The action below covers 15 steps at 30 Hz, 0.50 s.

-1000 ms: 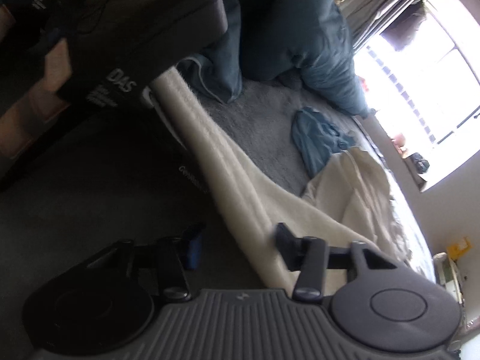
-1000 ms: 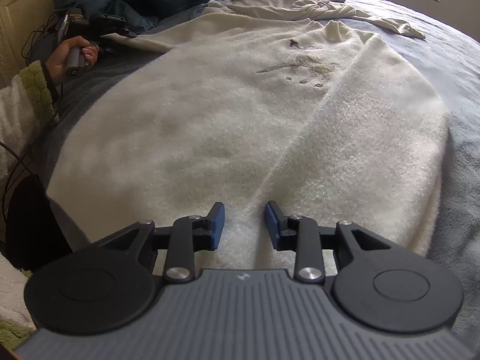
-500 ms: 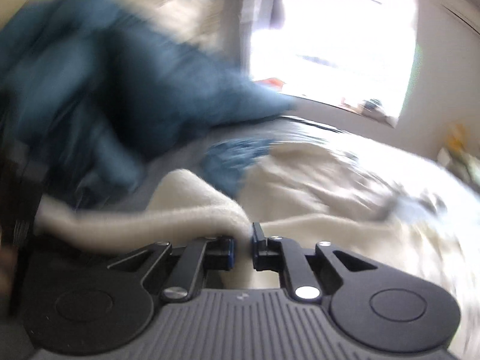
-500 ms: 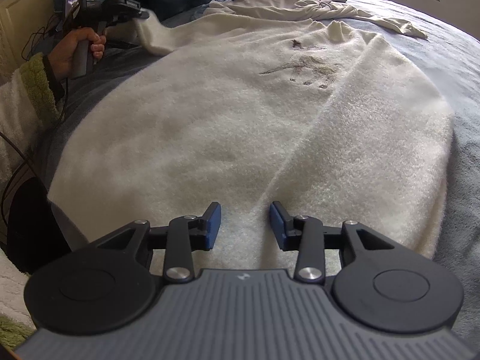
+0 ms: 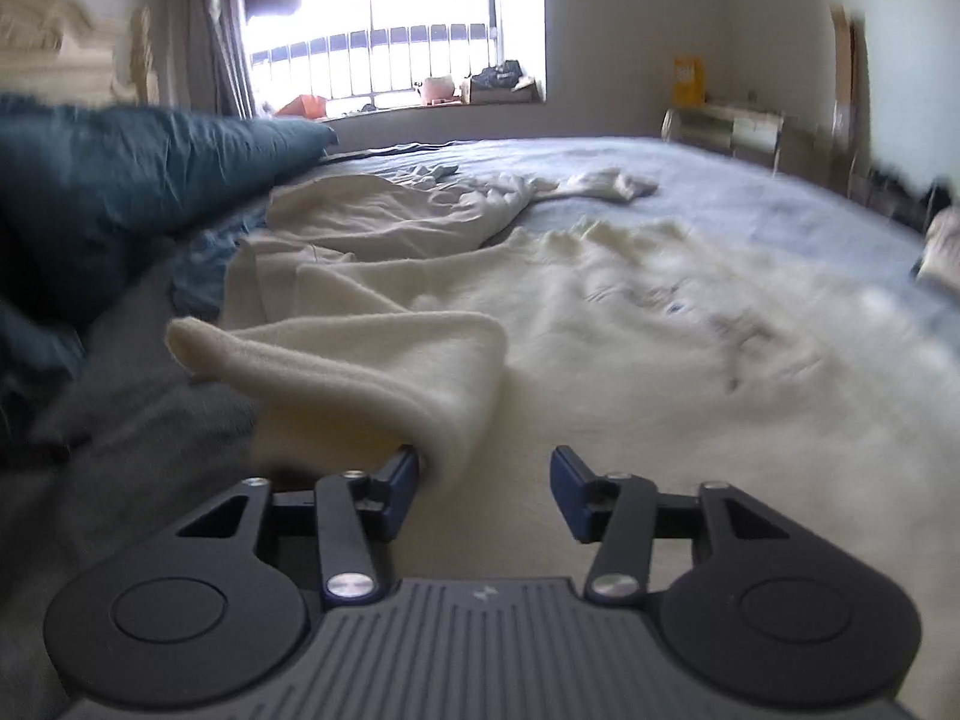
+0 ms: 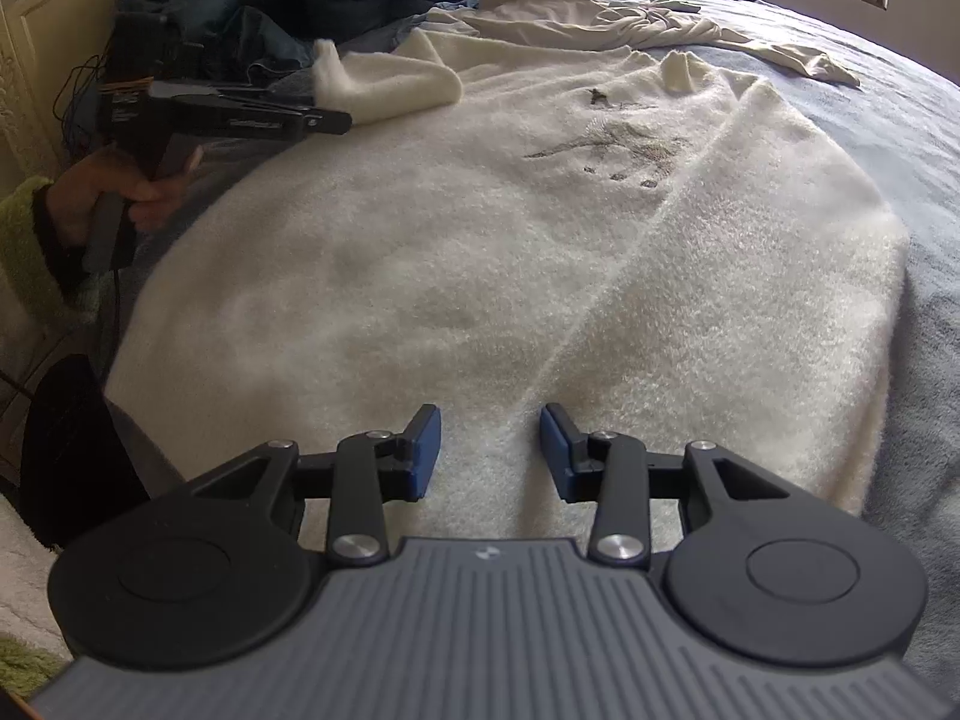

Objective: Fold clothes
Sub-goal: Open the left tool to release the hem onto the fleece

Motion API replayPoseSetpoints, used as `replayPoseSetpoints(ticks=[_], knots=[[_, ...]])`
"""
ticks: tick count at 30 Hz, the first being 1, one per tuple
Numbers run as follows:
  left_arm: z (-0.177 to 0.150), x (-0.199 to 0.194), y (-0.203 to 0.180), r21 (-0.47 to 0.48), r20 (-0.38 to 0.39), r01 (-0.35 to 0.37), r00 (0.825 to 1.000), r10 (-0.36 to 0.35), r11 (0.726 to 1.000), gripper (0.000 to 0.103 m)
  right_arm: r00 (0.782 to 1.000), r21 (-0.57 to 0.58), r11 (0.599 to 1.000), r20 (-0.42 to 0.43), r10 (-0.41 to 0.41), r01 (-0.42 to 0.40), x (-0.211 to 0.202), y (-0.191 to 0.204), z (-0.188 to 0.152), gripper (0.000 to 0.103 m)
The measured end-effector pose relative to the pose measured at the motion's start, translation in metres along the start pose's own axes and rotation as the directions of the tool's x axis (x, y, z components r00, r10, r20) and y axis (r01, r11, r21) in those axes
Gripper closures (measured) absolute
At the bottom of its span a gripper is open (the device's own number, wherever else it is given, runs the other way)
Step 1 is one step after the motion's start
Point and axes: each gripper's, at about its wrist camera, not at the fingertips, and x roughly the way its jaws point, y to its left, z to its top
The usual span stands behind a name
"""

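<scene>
cream fleece top: spread flat across the bed (image 6: 924,138), front up, dark print (image 6: 606,150) showing on its chest; it (image 6: 480,276) covers most of the bed's near side.
folded sleeve: one sleeve (image 5: 372,360) lies doubled back over the top's own shoulder, on the side nearest the teal pillow (image 5: 132,180).
left gripper: its (image 5: 483,483) jaws have just been opening and stand apart; the sleeve's edge lies against the left-hand pad (image 5: 403,489), the other pad is clear of the cloth, so nothing is clamped.
right gripper: jaws (image 6: 489,450) apart, poised over the top's hem, pads not pressing on the fleece.
person: a hand (image 6: 114,192) in a green fuzzy sleeve holds the left gripper's handle beside the top.
second garment: a thinner cream garment (image 6: 600,24) lies crumpled beyond the top's collar.
</scene>
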Motion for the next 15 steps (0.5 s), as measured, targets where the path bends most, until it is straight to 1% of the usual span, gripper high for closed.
replayPoseSetpoints(ticks=[1,2,3,4,6,8,9,11,13,14,15], knots=[[0.0,-0.007,0.01,-0.052,0.013,0.024,1.0,-0.023,0.998,0.047,1.0,0.002,1.0,0.003,0.004,-0.004,-0.003,0.0,0.001,0.068],[-0.001,-0.014,0.02,-0.106,0.027,0.044,0.999,-0.041,0.993,0.042,1.0,0.005,1.0,0.008,0.009,-0.009,-0.006,0.0,0.003,0.068],[-0.001,-0.017,0.031,-0.164,0.039,0.059,0.998,-0.053,0.985,0.039,1.0,0.013,1.0,0.019,0.017,-0.017,-0.01,-0.001,0.005,0.068],[0.001,-0.016,0.043,-0.224,0.048,0.063,0.997,-0.054,0.972,0.039,0.999,0.021,0.999,0.032,0.023,-0.024,-0.014,-0.001,0.007,0.068],[0.007,-0.009,0.071,-0.347,0.053,0.064,0.997,-0.049,0.936,0.039,0.997,0.036,0.999,0.063,0.037,-0.039,-0.022,0.0,0.011,0.068],[0.016,0.007,0.1,-0.47,0.041,0.059,0.998,-0.045,0.881,0.039,0.994,0.055,0.997,0.094,0.056,-0.061,-0.027,0.003,0.015,0.068],[0.02,0.016,0.111,-0.503,0.035,0.042,0.999,-0.028,0.863,0.041,0.992,0.061,0.995,0.106,0.067,-0.074,-0.029,0.006,0.017,0.068],[0.03,0.034,0.129,-0.543,0.021,-0.004,1.0,0.018,0.84,0.042,0.988,0.071,0.993,0.126,0.088,-0.098,-0.031,0.011,0.019,0.068],[0.039,0.05,0.132,-0.515,0.01,-0.082,0.995,0.101,0.853,0.044,0.986,0.073,0.992,0.133,0.097,-0.108,-0.03,0.018,0.02,0.068],[0.043,0.057,0.131,-0.497,0.006,-0.109,0.992,0.128,0.861,0.05,0.986,0.075,0.991,0.135,0.1,-0.111,-0.029,0.021,0.02,0.068],[0.045,0.061,0.129,-0.489,0.002,-0.114,0.991,0.132,0.865,0.065,0.985,0.08,0.99,0.138,0.101,-0.113,-0.028,0.023,0.02,0.068]])
